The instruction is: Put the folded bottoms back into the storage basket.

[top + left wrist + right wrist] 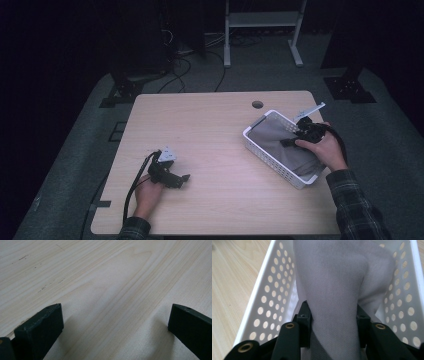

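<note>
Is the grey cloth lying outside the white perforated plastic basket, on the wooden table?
No, the grey cloth lies inside the white perforated plastic basket, between its two holed walls.

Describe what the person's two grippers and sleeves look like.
Both tools are black. The left gripper carries a grey three-cornered plate on top and trails a black cable toward the table's near edge. The right gripper also trails a black cable; its jaws have brass-coloured rivets. Both sleeves are dark plaid.

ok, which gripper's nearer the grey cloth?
Right. The right gripper has its jaws either side of the cloth in the basket; the left gripper rests across the table.
</note>
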Tool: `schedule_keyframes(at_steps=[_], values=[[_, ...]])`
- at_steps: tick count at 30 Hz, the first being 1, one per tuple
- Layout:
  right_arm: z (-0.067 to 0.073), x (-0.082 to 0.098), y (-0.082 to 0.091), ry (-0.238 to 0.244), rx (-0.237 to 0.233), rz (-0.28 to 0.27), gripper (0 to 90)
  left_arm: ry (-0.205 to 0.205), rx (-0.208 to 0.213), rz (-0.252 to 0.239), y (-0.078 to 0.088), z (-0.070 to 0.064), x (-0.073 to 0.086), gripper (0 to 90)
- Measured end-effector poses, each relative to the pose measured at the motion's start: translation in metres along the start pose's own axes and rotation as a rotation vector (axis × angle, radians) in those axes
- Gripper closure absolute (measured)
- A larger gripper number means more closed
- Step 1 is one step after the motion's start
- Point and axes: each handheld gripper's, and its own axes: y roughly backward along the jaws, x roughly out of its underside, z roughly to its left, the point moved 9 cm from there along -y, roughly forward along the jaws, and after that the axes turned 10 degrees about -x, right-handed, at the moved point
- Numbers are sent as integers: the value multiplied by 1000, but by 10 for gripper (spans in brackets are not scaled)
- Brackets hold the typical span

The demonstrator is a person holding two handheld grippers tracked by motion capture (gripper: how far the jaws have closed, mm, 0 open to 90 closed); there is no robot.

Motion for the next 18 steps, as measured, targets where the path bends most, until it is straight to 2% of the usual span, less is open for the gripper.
schedule_keyframes(at_steps=[14, 18], values=[[-8, 4, -13, 2, 34, 41, 544, -1, 1, 3, 0, 0, 0, 0], [-9, 5, -16, 2, 48, 59, 489, -1, 1, 3, 0, 0, 0, 0]])
